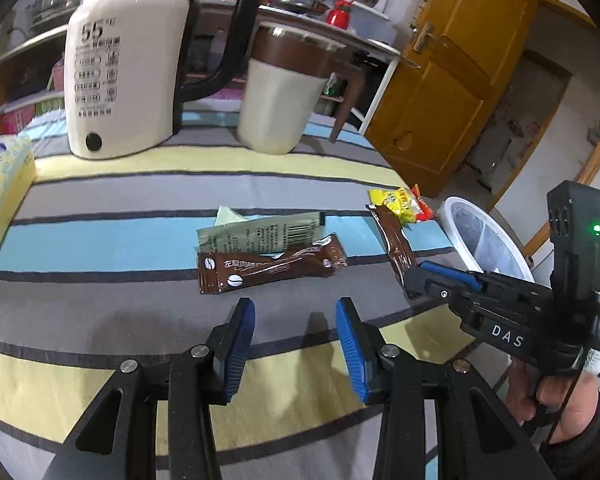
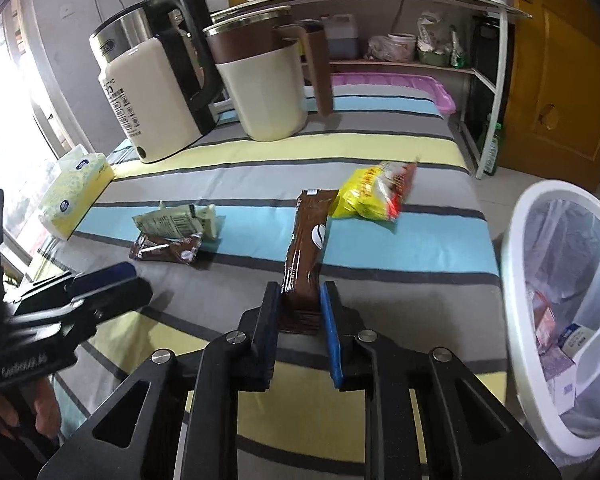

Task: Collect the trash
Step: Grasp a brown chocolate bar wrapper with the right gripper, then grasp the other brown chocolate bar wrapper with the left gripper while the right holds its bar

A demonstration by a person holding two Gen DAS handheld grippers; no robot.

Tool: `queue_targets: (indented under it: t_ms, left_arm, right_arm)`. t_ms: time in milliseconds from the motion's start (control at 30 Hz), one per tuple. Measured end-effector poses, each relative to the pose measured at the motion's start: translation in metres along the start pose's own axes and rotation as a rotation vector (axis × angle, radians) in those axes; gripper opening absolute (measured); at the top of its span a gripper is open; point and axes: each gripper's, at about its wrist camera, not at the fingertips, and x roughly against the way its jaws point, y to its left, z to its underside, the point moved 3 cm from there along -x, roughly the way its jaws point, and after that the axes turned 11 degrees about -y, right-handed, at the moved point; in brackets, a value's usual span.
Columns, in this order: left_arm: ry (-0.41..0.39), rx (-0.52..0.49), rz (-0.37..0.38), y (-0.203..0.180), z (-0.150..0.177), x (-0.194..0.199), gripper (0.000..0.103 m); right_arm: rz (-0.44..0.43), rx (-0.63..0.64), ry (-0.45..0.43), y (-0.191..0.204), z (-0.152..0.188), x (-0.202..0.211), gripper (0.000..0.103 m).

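My right gripper (image 2: 300,300) is shut on the near end of a brown coffee sachet (image 2: 306,240), which stretches away over the striped tablecloth; it also shows in the left wrist view (image 1: 396,240). My left gripper (image 1: 296,312) is open and empty, just short of a second brown sachet (image 1: 268,268) with a green wrapper (image 1: 260,232) lying behind it. A yellow and red snack wrapper (image 2: 372,192) lies at the table's right side. A white trash bin (image 2: 516,280) lined with a bag stands beside the table on the right.
A white electric kettle (image 1: 124,76) and a cream jug with a brown handle (image 1: 280,96) stand at the back of the table. A yellow tissue pack (image 1: 0,196) lies at the left edge. A shelf unit (image 2: 400,32) and a wooden door (image 1: 460,72) are behind.
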Motion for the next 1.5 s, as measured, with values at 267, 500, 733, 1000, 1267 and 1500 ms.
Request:
queue_targets:
  t_ms: [267, 500, 733, 1000, 1267, 1500]
  left_arm:
    - [-0.033, -0.005, -0.101, 0.023, -0.020, -0.011, 0.042]
    - [0.013, 0.046, -0.051, 0.031, -0.016, -0.023, 0.050]
    - [0.074, 0.000, 0.117, -0.009, 0.003, -0.012, 0.051]
    - [0.023, -0.128, 0.016, -0.025, -0.004, -0.012, 0.051]
    - [0.077, -0.216, -0.033, -0.035, -0.005, -0.039, 0.049]
    - [0.068, -0.215, -0.045, -0.038, 0.000, -0.034, 0.025]
  right_arm:
    - [-0.019, -0.024, 0.002, -0.009, 0.014, 0.019, 0.021]
    - [-0.025, -0.041, 0.004, -0.017, 0.019, 0.025, 0.021]
    - [-0.028, -0.042, 0.001, -0.020, 0.022, 0.031, 0.021]
    - [-0.022, -0.048, 0.003, -0.028, 0.029, 0.040, 0.014]
    - [-0.029, -0.100, -0.028, -0.035, 0.022, 0.044, 0.017]
    - [-0.034, -0.086, -0.031, -0.028, 0.015, 0.036, 0.021]
